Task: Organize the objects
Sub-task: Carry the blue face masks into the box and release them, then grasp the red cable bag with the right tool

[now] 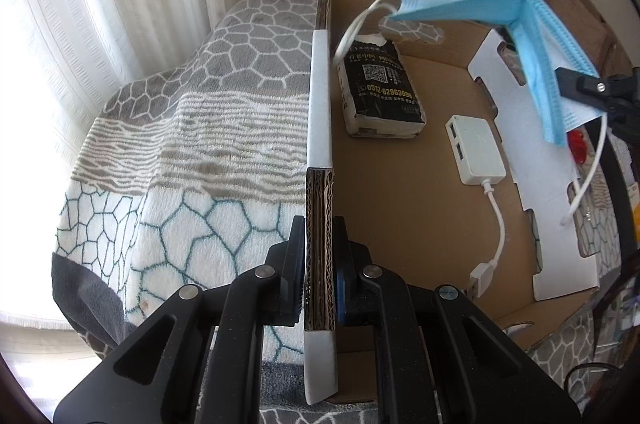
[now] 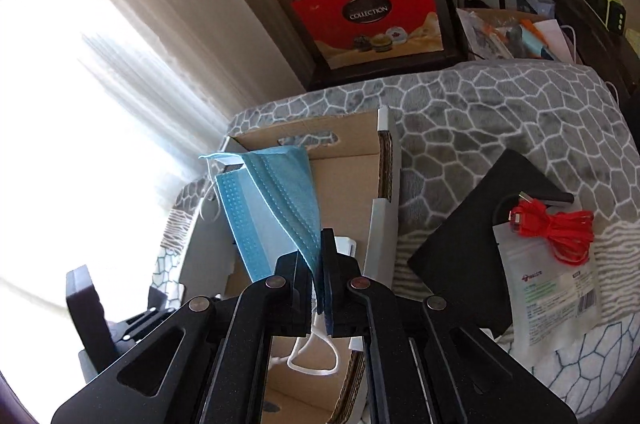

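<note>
An open cardboard box (image 1: 400, 191) sits on a patterned blanket. My left gripper (image 1: 319, 244) is shut on the box's left wall (image 1: 319, 127). Inside lie a black tissue pack (image 1: 378, 91) and a white USB hub (image 1: 476, 147) with its cable. My right gripper (image 2: 317, 256) is shut on a folded blue face mask (image 2: 280, 199) and holds it above the box (image 2: 344, 183). In the left wrist view the mask (image 1: 500, 7) hangs over the box's far right side, with the right gripper (image 1: 584, 85) at the frame's right edge.
On the blanket (image 2: 480, 111) right of the box lie a black flat case (image 2: 480, 244), a red coiled cable (image 2: 556, 228) and a white pouch (image 2: 548, 296). Red gift boxes (image 2: 368, 11) stand behind. A curtain (image 1: 100, 3) hangs at the left.
</note>
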